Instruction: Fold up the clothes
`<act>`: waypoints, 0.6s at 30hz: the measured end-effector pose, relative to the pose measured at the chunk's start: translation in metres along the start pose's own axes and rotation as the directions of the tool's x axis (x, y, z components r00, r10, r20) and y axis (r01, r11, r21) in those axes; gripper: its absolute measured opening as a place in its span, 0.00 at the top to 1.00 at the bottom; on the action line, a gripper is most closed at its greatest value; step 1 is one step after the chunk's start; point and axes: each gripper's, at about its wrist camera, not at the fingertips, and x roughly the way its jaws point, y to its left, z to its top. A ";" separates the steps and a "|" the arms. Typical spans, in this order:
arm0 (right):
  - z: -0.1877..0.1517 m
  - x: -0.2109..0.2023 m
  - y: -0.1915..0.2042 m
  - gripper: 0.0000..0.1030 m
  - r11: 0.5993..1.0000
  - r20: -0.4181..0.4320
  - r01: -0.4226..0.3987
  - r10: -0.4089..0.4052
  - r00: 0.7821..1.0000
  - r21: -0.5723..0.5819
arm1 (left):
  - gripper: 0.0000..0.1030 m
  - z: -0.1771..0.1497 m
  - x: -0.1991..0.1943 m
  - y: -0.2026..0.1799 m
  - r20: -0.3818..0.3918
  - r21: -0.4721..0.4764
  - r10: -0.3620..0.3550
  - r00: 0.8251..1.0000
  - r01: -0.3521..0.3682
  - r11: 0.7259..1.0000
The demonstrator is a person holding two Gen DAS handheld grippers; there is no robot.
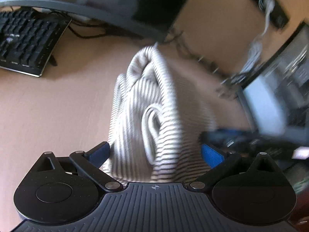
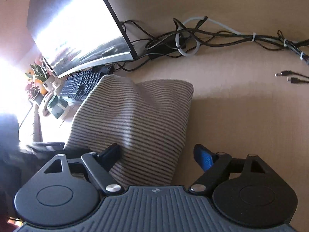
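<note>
A white garment with thin dark stripes point(image 1: 146, 112) lies bunched on the tan desk, its collar band showing. My left gripper point(image 1: 155, 154) is open, its blue-padded fingers point(image 1: 212, 155) spread wide on either side of the cloth's near end. In the right wrist view the same striped garment point(image 2: 139, 119) lies in a folded slab. My right gripper point(image 2: 158, 154) is open; its left finger point(image 2: 110, 154) rests against the cloth and its blue right finger point(image 2: 203, 158) stands clear over bare desk.
A black keyboard point(image 1: 25, 40) and a curved monitor point(image 2: 77, 29) stand at the back. A tangle of cables point(image 2: 183, 36) and two loose plugs point(image 2: 289, 77) lie on the desk point(image 2: 241, 116). Small potted plants point(image 2: 42, 85) sit left. A laptop point(image 1: 270, 100) is at the right.
</note>
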 end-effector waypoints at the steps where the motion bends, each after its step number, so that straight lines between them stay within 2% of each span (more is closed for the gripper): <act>1: 0.002 0.000 0.002 0.23 1.000 0.002 0.003 -0.003 1.000 -0.009 | 0.01 -0.002 0.003 0.000 -0.006 -0.007 0.006 1.000 -0.006 1.000; 4: 0.009 -0.003 0.011 0.31 0.998 0.023 0.023 -0.022 1.000 -0.059 | 0.02 -0.009 0.003 0.004 -0.004 -0.056 -0.005 1.000 0.005 0.998; 7: 0.022 -0.007 0.036 0.34 0.976 0.096 0.079 -0.060 0.994 -0.205 | 0.02 -0.016 0.001 0.004 0.001 -0.065 0.005 1.000 -0.005 0.998; 11: 0.046 0.016 0.063 0.34 0.943 0.105 0.124 -0.095 0.990 -0.309 | 0.02 -0.020 -0.003 0.002 0.014 -0.055 0.034 0.999 -0.033 0.998; 14: 0.043 0.056 0.061 0.33 0.900 0.065 0.202 -0.191 0.979 -0.387 | 0.02 -0.021 -0.008 -0.003 0.032 -0.023 0.074 0.997 -0.073 0.997; 16: 0.040 0.061 0.060 0.32 0.887 0.092 0.220 -0.200 0.975 -0.406 | 0.02 -0.022 -0.009 -0.002 0.034 -0.017 0.079 0.996 -0.079 0.997; 18: 0.043 0.052 0.057 0.32 0.908 0.089 0.195 -0.174 0.981 -0.370 | 0.02 -0.024 -0.010 -0.001 0.034 -0.014 0.081 0.996 -0.081 0.997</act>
